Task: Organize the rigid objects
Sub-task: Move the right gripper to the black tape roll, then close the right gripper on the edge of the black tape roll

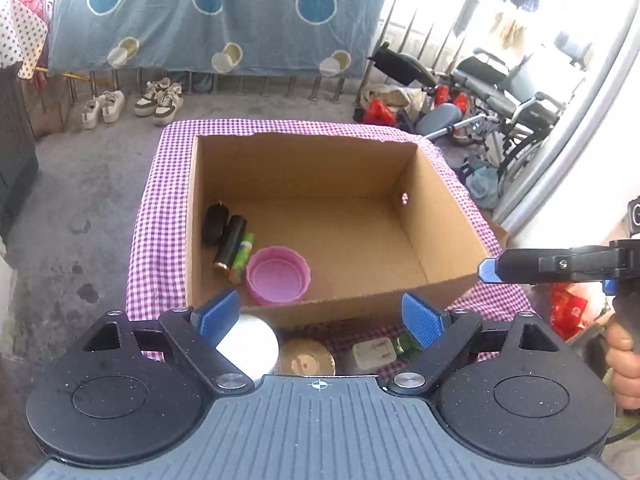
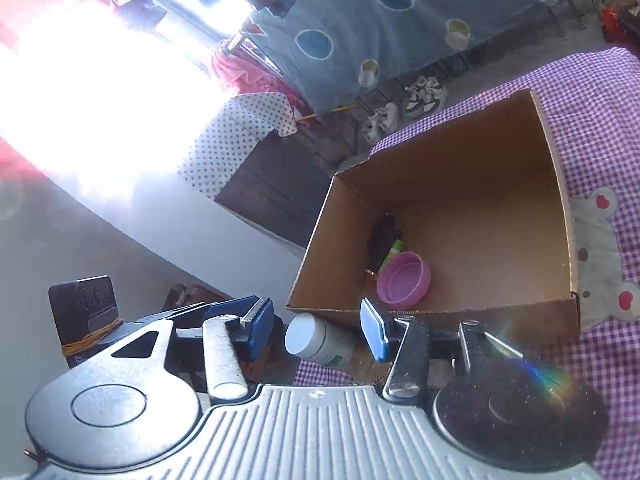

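Observation:
An open cardboard box (image 1: 444,216) stands on a purple checked cloth (image 1: 160,200). Inside, at its left, lie a pink round lid (image 1: 278,274), a green tube (image 1: 242,258), a black tube with a gold end (image 1: 230,246) and a dark bottle (image 1: 215,222). My left gripper (image 1: 320,318) hovers open at the box's near wall, nothing between its pads. Under it on the cloth lie a white-capped bottle (image 1: 250,344), a gold lid (image 1: 306,358), a white plug (image 1: 374,354) and a green bottle (image 1: 406,344). My right gripper (image 2: 316,332) is open and empty, beside the box's right corner (image 1: 490,270).
A hand (image 1: 622,360) holds the right gripper's grip. Shoes (image 1: 132,104) stand on the concrete floor beyond the table, under a hanging blue sheet (image 1: 216,16). A wheelchair (image 1: 508,96) and red bags (image 1: 378,114) crowd the far right. A grey bear patch (image 2: 600,248) marks the cloth.

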{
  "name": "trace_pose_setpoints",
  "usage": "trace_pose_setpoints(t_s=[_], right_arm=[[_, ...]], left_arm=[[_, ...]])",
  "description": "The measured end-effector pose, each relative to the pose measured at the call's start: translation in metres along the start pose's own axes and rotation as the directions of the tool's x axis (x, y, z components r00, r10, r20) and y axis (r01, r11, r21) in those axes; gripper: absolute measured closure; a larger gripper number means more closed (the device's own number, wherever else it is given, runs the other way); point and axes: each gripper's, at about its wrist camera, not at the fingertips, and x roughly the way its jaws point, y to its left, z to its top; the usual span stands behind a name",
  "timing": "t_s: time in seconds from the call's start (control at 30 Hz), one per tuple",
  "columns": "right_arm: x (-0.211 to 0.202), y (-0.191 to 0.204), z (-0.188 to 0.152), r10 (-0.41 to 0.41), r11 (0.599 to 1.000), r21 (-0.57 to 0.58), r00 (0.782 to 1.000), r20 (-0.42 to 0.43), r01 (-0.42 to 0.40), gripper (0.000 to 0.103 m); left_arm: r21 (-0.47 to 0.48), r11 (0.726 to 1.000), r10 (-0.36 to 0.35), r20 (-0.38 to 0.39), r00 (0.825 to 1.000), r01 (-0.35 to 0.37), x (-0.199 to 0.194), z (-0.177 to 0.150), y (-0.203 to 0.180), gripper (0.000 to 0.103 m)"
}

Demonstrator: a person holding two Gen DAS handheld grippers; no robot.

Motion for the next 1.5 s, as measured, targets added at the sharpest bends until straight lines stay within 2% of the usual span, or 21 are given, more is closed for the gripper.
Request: trace_pose_setpoints(t_s=[0.13, 0.23, 0.3, 0.43, 0.67, 0.83, 0.97, 1.1, 1.5], right_arm=[[-0.013, 0.006, -0.052, -0.112, 0.991, -0.059, 0.991, 0.07, 0.116, 0.051], [-0.006, 0.002, -0.087, -0.191, 0.979, -0.058, 0.977, 0.091, 0.197, 0.051], [0.0, -0.002, -0.102, -0.228, 0.971, -0.052, 0.969, 0.097, 0.234, 0.051], [0.015, -0.012, -0.118, -0.285, 0.957, -0.043, 0.956, 0.076, 0.288, 0.051], [0.038, -0.024, -0.132, -0.273, 0.961, -0.037, 0.962, 0.012, 0.273, 0.055], [0.063, -0.027, -0.131, -0.254, 0.966, -0.05, 0.967, -0.024, 0.253, 0.06], [0.079, -0.031, -0.129, -0.247, 0.968, -0.048, 0.968, -0.053, 0.244, 0.066], [0.087, -0.037, -0.128, -0.251, 0.968, -0.042, 0.966, -0.068, 0.248, 0.069], [0.048, -0.056, -0.139, -0.282, 0.959, 0.02, 0.958, -0.043, 0.283, 0.069]], left_arm=[[-0.027, 1.0, -0.002, 0.013, 1.0, 0.003, 0.004, -0.04, -0.008, 0.013], [0.015, 1.0, 0.022, -0.006, 1.0, -0.022, 0.016, -0.063, -0.018, 0.013], [0.053, 0.997, 0.059, -0.029, 0.998, -0.058, 0.028, -0.077, -0.027, 0.013], [0.097, 0.994, 0.063, -0.082, 0.995, -0.055, 0.05, -0.096, -0.034, 0.013], [0.203, 0.972, 0.138, -0.089, 0.986, -0.118, 0.073, -0.114, -0.048, 0.017], [0.231, 0.962, 0.17, -0.087, 0.982, -0.146, 0.083, -0.119, -0.051, 0.029], [0.225, 0.968, 0.137, -0.087, 0.987, -0.115, 0.085, -0.127, -0.051, 0.037], [0.239, 0.966, 0.123, -0.077, 0.989, -0.101, 0.085, -0.129, -0.055, 0.038], [0.311, 0.95, 0.05, -0.085, 0.995, -0.021, 0.087, -0.142, -0.092, 0.038]])
